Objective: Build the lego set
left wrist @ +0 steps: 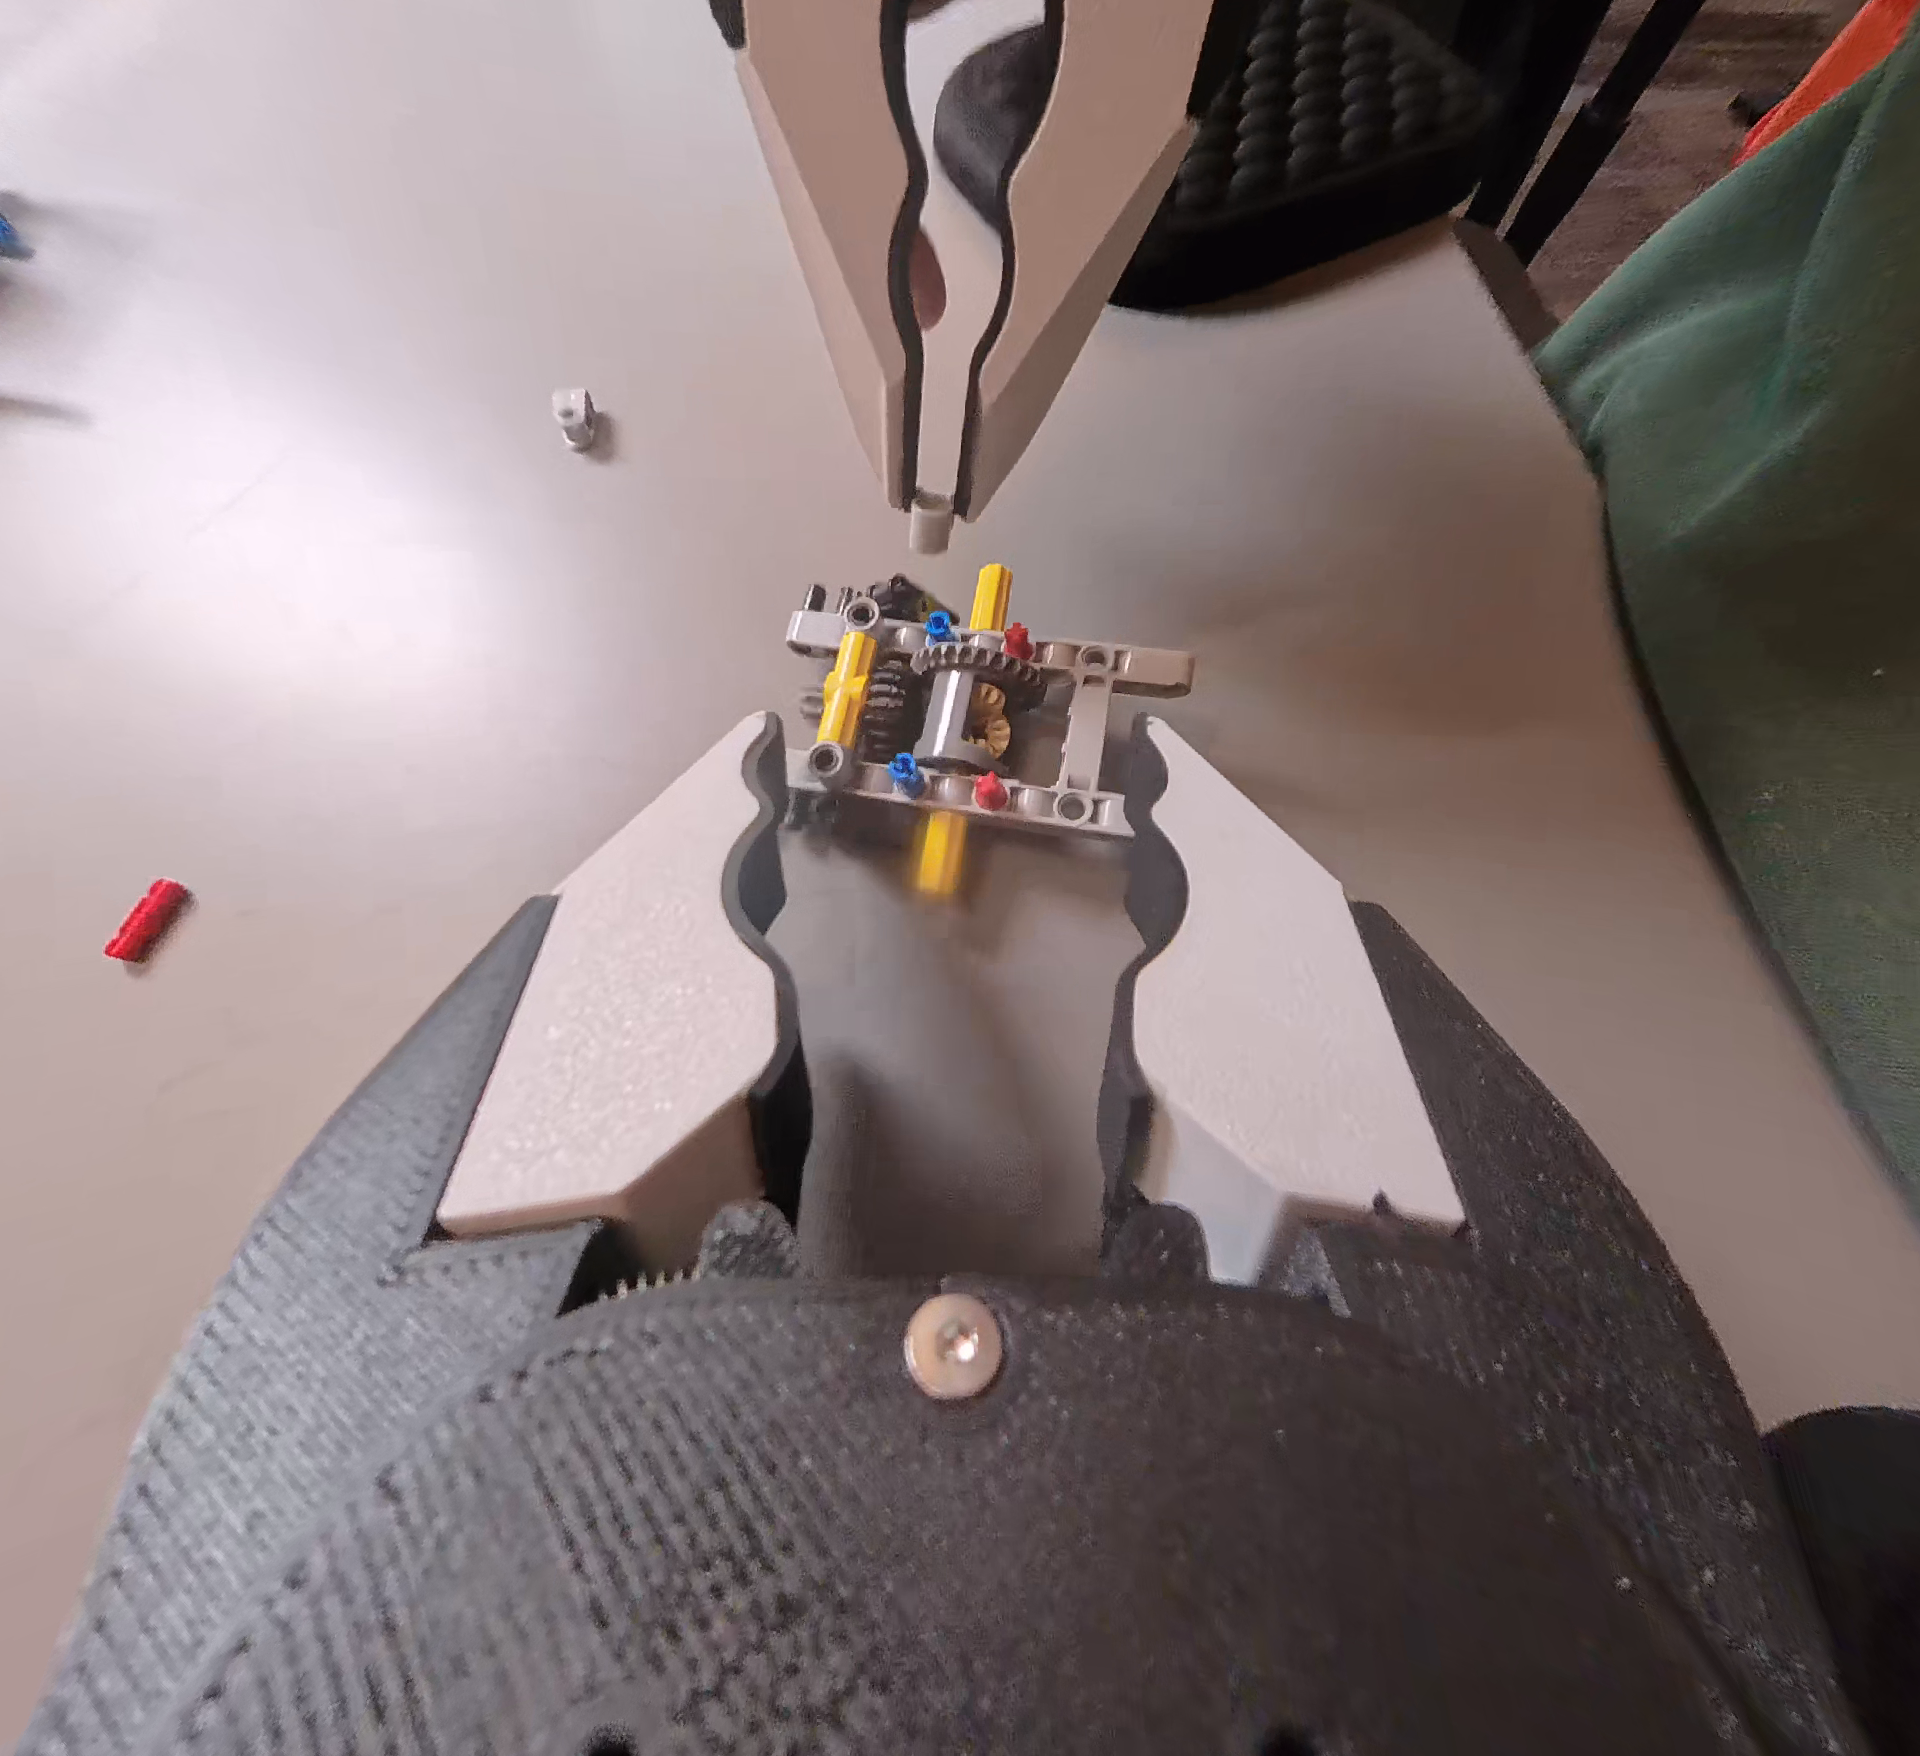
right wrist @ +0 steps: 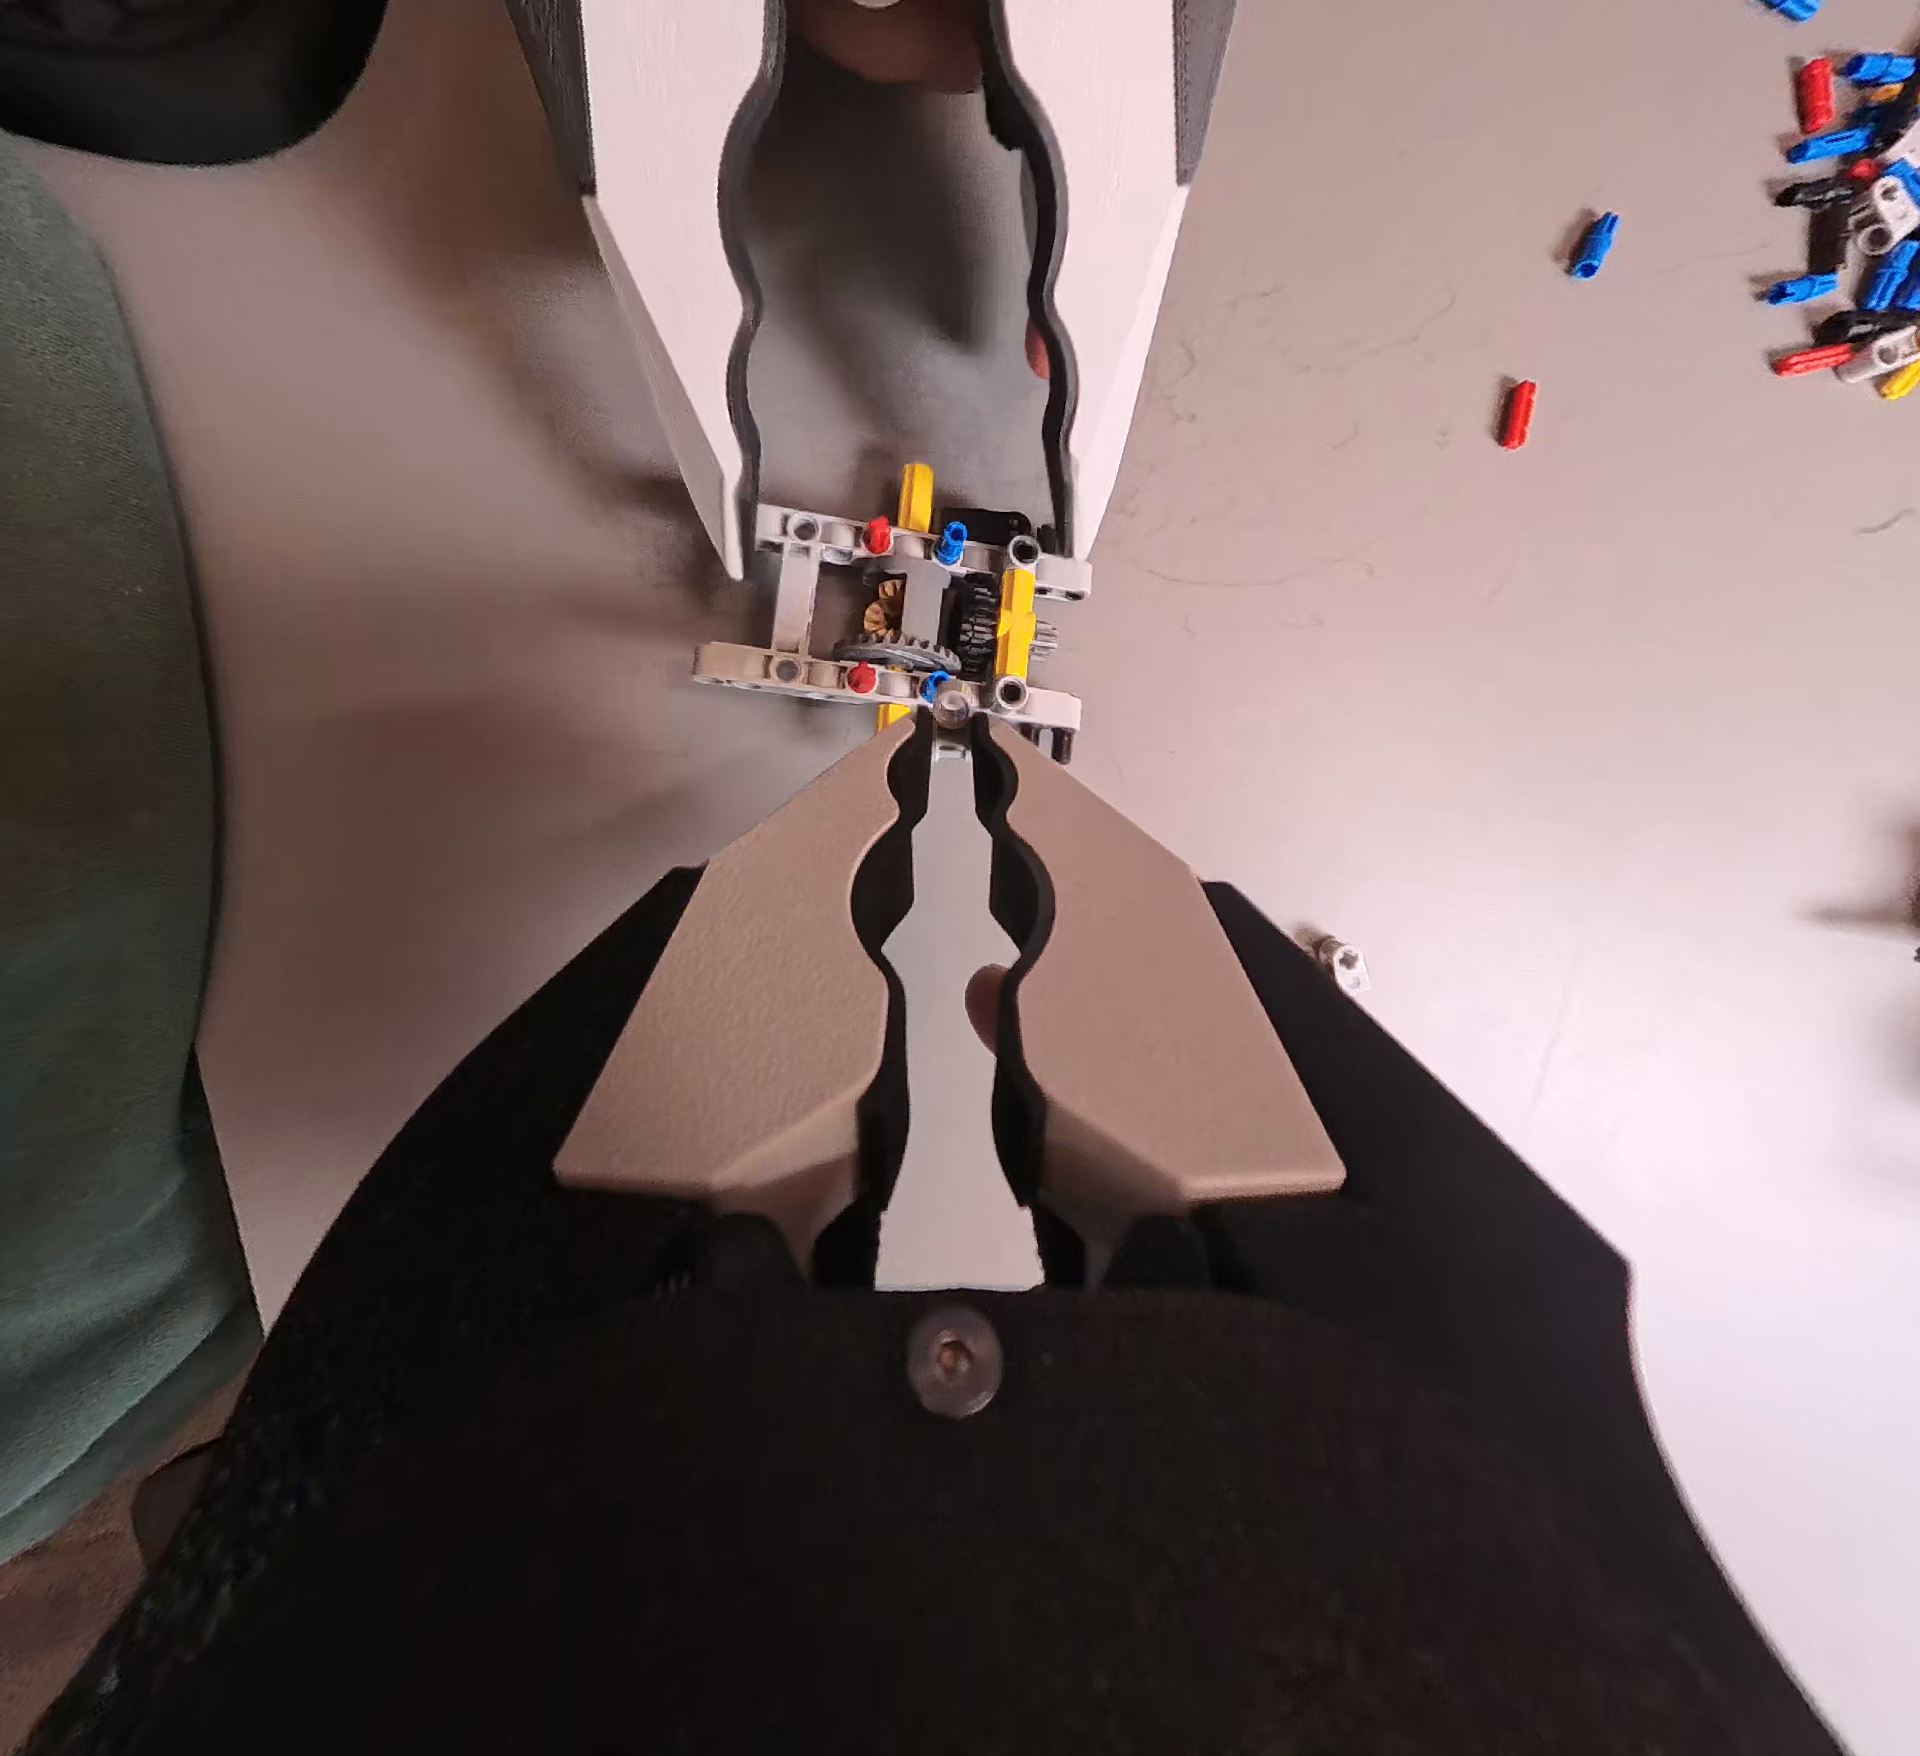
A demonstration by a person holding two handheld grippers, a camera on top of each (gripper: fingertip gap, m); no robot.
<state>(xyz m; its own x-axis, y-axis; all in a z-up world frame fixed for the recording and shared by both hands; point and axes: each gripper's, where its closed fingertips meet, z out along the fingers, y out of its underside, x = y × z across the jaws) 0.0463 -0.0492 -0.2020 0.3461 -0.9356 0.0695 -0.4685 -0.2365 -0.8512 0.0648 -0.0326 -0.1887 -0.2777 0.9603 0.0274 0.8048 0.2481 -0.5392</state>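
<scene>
- Left tongs (left wrist: 951, 750) sit nearest in the left wrist view, spread fairly wide, with the near rail of the lego assembly (left wrist: 977, 698) sitting between the two tips. From the right wrist view the tips look like they touch the frame's ends, but I can't tell if they're really squeezing it.
- The assembly lies flat on the beige worktop (left wrist: 364, 719): two grey rails, a grey cross piece, dark gears and a tan one in the middle, yellow axles (left wrist: 987, 600), and blue and red pins poking out of the rails.
- Just past it, the right tongs (left wrist: 932, 501) come in from the far side, pinched on a small light grey bush (left wrist: 930, 527). The bush hangs right by the tip of the far yellow axle, not quite touching in the left wrist view.
- Off to the left there's a loose red pin (left wrist: 145, 919), and farther back a small grey connector (left wrist: 575, 416).
- In the right wrist view, a messy pile of spare parts (right wrist: 1860, 220) sits at the right edge of the worktop, blue, red, black and grey bits.
- Green fabric (left wrist: 1766, 459) lies along the worktop's right edge in the left wrist view.
</scene>
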